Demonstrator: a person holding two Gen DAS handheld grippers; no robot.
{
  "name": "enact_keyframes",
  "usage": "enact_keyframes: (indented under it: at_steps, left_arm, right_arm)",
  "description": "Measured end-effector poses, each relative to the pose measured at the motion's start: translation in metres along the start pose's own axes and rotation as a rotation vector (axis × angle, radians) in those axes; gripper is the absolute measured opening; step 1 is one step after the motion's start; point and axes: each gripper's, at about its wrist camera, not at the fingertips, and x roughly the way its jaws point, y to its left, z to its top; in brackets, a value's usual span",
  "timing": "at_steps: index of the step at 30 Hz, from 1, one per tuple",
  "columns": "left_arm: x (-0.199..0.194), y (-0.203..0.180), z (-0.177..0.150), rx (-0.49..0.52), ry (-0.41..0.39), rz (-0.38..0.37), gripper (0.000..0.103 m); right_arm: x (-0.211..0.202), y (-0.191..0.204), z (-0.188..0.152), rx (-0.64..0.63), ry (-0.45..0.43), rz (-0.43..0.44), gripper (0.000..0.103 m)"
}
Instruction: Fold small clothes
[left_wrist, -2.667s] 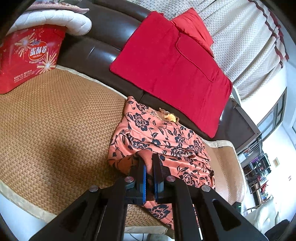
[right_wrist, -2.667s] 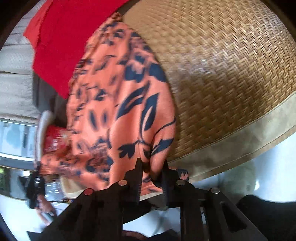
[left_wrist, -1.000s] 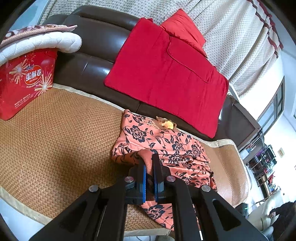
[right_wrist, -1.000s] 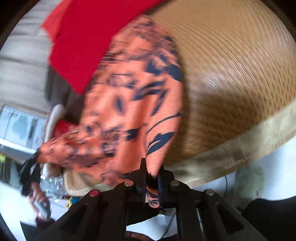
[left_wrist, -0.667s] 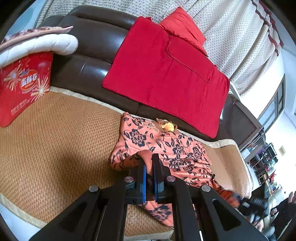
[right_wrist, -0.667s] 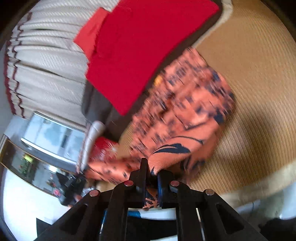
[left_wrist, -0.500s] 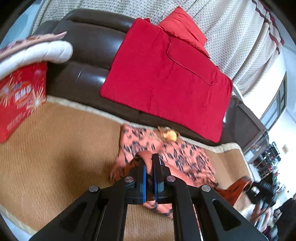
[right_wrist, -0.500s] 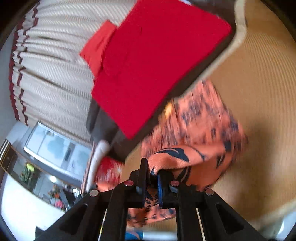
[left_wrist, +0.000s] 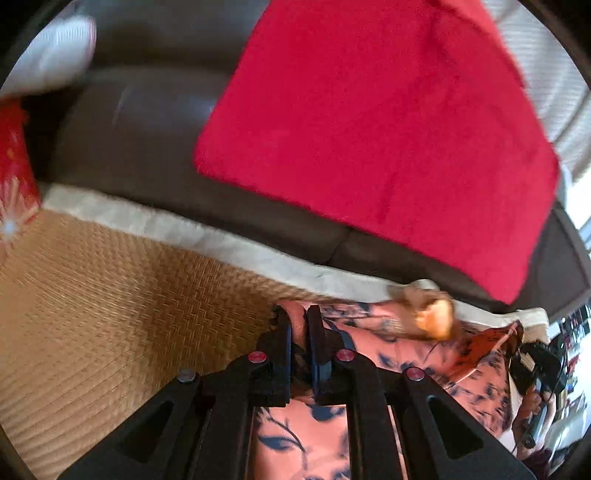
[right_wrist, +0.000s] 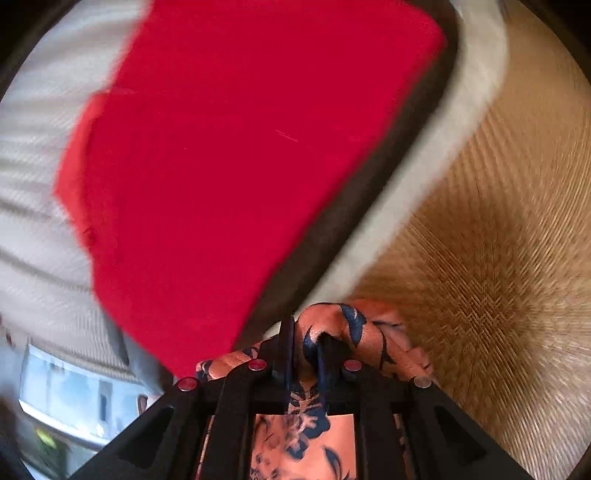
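Both pairs of jaws are pressed almost together, each pinching a bunch of the orange floral garment. In the left wrist view the left gripper (left_wrist: 298, 325) holds a fold of the garment (left_wrist: 388, 347) close to the back edge of the woven mat (left_wrist: 110, 314), where a second ago the same pinch hung over the middle of the seat with the cloth spread flat beyond it. Now the printed fabric trails off to the right toward the pale trim and a small orange tag or bow (left_wrist: 434, 319), blurred enough that I cannot say which, and the red blanket (left_wrist: 369, 129) on the dark sofa back (left_wrist: 140, 122) fills far more of the view. At the far right the right gripper (left_wrist: 535, 365) shows dimly with a strip of cloth running to it. In the right wrist view the right gripper (right_wrist: 306, 343) has its cloth (right_wrist: 351, 325) bunched up over one finger, near the mat's pale border; half a second ago a broad patch of garment lay beyond it, now almost none does. I judge that the near edge has been carried across to the far one, so this fold is nearly laid and the next need is to set it down squarely and let go.
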Motion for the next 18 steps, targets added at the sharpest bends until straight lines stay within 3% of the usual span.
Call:
enact_keyframes:
  at_steps: [4,6,9,10,12,13,14,15,16,18]
  left_arm:
    - [0.021,0.024,-0.007,-0.075,0.010,-0.042,0.010]
    - [0.017,0.033,-0.008,-0.115,-0.011,-0.079,0.010]
    - [0.000,0.039,-0.009,-0.171,-0.053,-0.142,0.012]
    - [-0.006,0.040,-0.009,-0.187,-0.072,-0.140,0.018]
    - [-0.029,0.045,-0.011,-0.231,-0.156,-0.071,0.059]
    - [-0.039,0.046,-0.013,-0.250,-0.188,-0.054,0.062]
    - [-0.055,0.045,-0.019,-0.270,-0.229,-0.044,0.062]
    - [-0.063,0.042,-0.021,-0.265,-0.238,-0.045,0.063]
    - [-0.074,0.031,-0.028,-0.236,-0.244,-0.038,0.063]
    - [-0.088,0.004,-0.044,-0.144,-0.260,-0.004,0.063]
  right_arm:
    - [0.016,-0.056,0.018,0.251,0.046,0.188,0.013]
    - [0.011,-0.064,0.024,0.273,0.054,0.222,0.013]
    - [-0.005,-0.051,0.024,0.203,0.057,0.248,0.014]
    - [-0.013,-0.042,0.021,0.155,0.054,0.246,0.015]
    - [-0.026,-0.024,0.015,0.085,0.044,0.249,0.020]
    - [-0.034,-0.018,0.012,0.062,0.024,0.249,0.034]
    - [-0.044,-0.013,0.008,0.046,-0.007,0.247,0.076]
    - [-0.059,-0.010,0.003,0.037,-0.032,0.247,0.097]
    - [-0.073,-0.008,-0.002,0.030,-0.089,0.259,0.103]
    - [-0.097,-0.004,-0.016,0.001,-0.139,0.290,0.103]
